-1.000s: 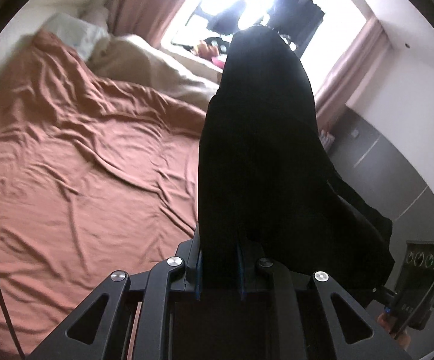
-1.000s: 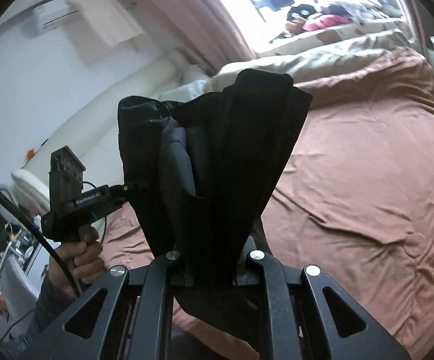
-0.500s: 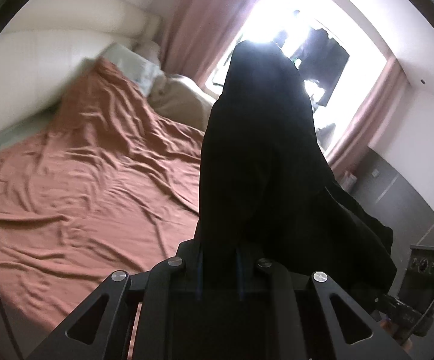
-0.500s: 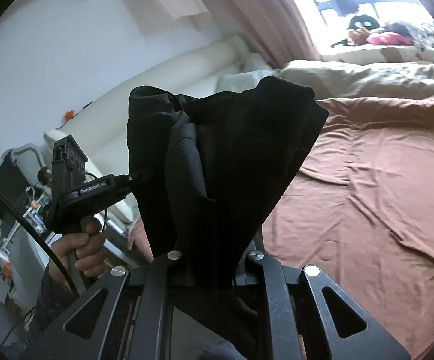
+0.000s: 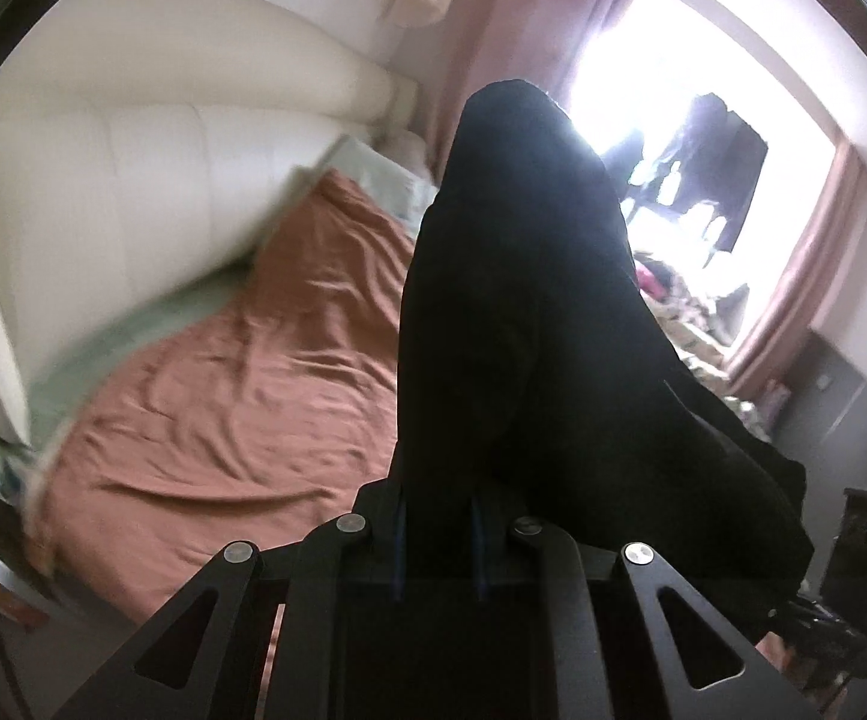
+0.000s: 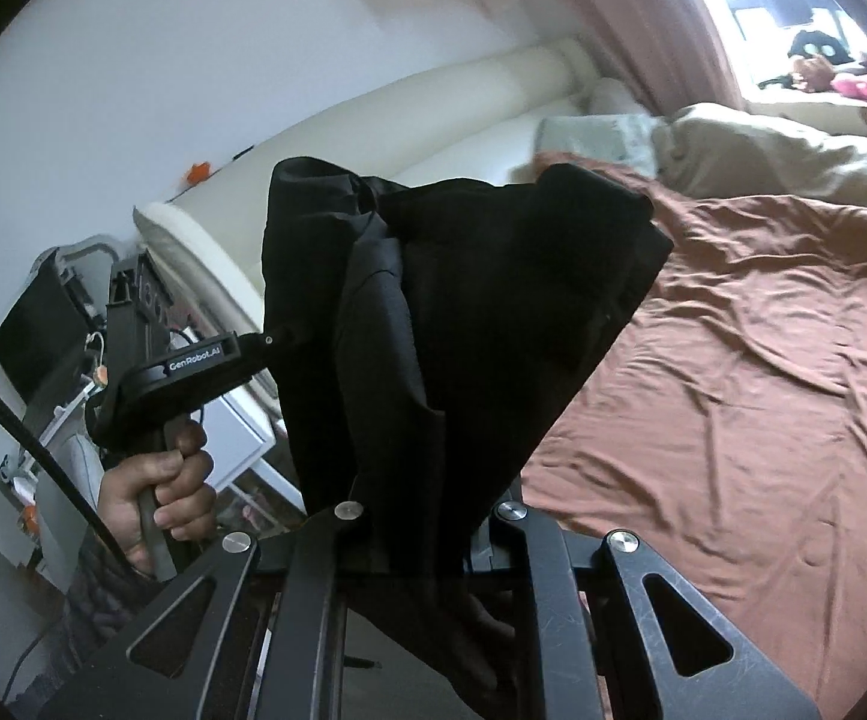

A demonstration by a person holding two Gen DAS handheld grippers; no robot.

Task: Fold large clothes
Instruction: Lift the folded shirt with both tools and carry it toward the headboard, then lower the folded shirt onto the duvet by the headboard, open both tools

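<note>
A large black garment [image 5: 529, 312] is held up in the air between both grippers, over the near edge of a bed. My left gripper [image 5: 438, 516] is shut on one part of it; the cloth rises from the jaws and hides the fingertips. My right gripper [image 6: 421, 516] is shut on another part of the garment [image 6: 463, 324], which fans upward and hangs below the jaws. In the right wrist view the left gripper [image 6: 280, 339] shows at the left, held by a hand, pinching the garment's far edge.
A bed with a rumpled rust-brown sheet [image 5: 241, 396] [image 6: 733, 396] lies ahead. A cream padded headboard [image 5: 133, 192], pillows and a beige duvet [image 6: 781, 150] lie at the far end. A bright window with pink curtains [image 5: 805, 276] is behind. White furniture [image 6: 241, 420] stands by the bed.
Both grippers have lifted and tilted upward with the garment; more wall, headboard and window are in view and less bed. Both stay shut on the cloth.
</note>
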